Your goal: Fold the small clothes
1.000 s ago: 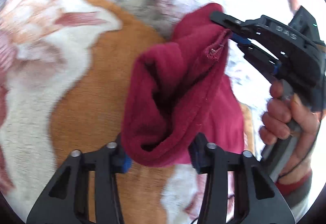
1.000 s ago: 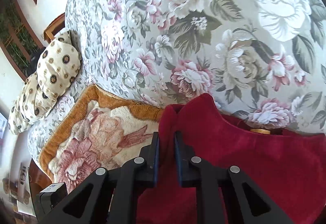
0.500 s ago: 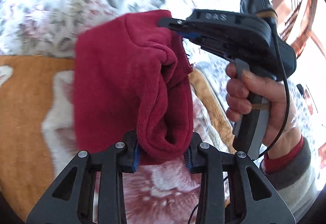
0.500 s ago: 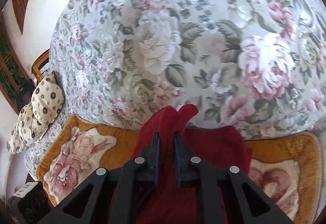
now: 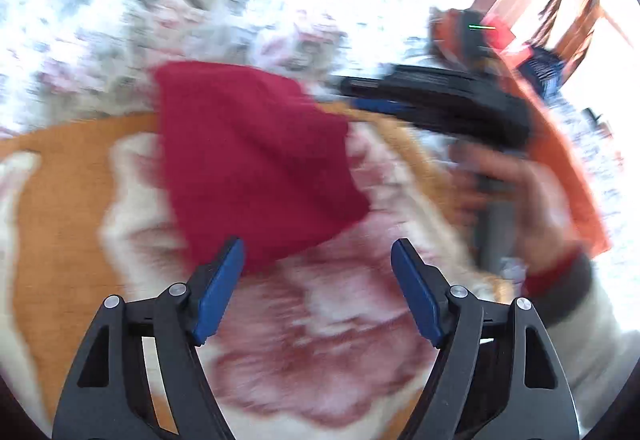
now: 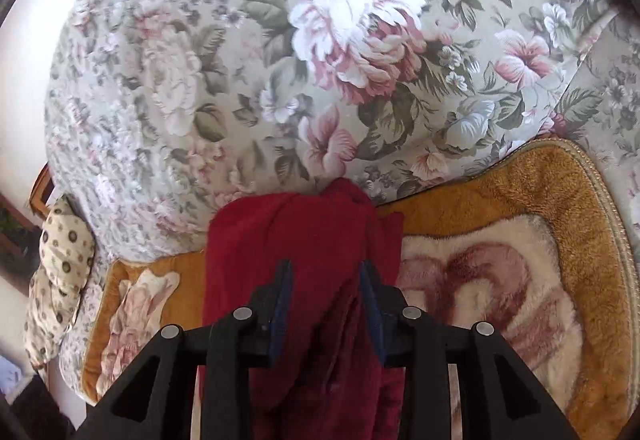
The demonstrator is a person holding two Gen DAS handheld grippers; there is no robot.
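Lying on an orange fleece blanket (image 6: 560,200), against a floral sofa back (image 6: 280,60), is red cloth (image 6: 304,240).

Dark red garment (image 6: 304,240); orange-cream floral blanket (image 6: 560,240); grey-pink, seemingly floral, sofa (image 6: 320,40).

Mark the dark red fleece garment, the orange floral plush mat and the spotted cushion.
Dark red fleece garment (image 6: 304,236): right wrist view, upper folded part.
Orange floral plush mat (image 6: 576,224): right wrist view, orange border.
Spotted cushion (image 6: 64,252): right wrist view, its middle.

R gripper (image 6: 325,272) jaws apart | over red garment (image 6: 304,240) | on orange blanket (image 6: 560,200) | floral sofa (image 6: 280,60) behind
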